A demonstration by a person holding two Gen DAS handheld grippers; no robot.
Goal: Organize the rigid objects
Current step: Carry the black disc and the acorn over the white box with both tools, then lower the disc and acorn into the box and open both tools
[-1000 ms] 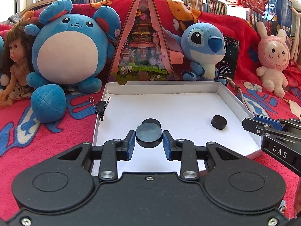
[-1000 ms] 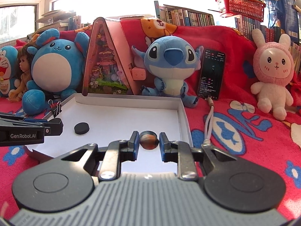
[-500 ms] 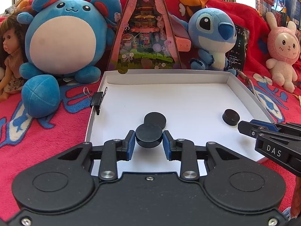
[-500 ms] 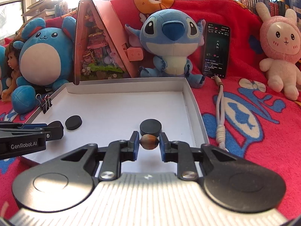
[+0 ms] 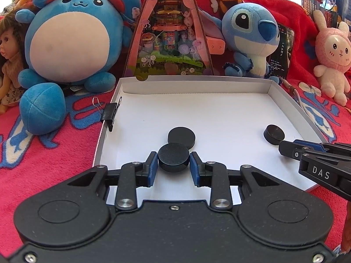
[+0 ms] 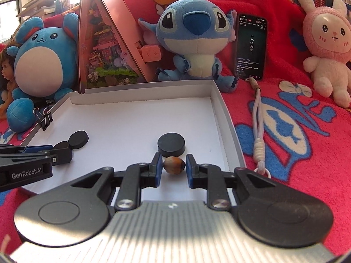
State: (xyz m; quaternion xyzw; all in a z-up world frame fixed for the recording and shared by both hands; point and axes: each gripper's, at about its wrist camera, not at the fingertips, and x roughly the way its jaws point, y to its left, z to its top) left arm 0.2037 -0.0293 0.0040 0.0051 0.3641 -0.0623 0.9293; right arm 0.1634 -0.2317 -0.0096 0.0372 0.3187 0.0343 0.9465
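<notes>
A shallow white box (image 5: 197,81) lies on the red blanket. My left gripper (image 5: 173,161) is shut on a black disc (image 5: 173,156) low over the box floor. A second black disc (image 5: 181,136) lies just beyond it, and a third (image 5: 273,133) sits at the right by the right gripper's tip. My right gripper (image 6: 174,167) is shut on a small brown oval stone (image 6: 173,164) over the box floor. One black disc (image 6: 171,145) lies just ahead of it and another (image 6: 78,139) lies at the left by the left gripper's tip.
A black binder clip (image 5: 109,114) grips the box's left wall. Plush toys (image 5: 72,37), a doll (image 5: 8,61), a pink triangular toy house (image 5: 171,32) and a phone (image 6: 251,46) with a cord (image 6: 258,118) stand around the box.
Both grippers have moved forward and lower over the box, each still holding its object. The disc ahead of the right gripper has come into full view.
</notes>
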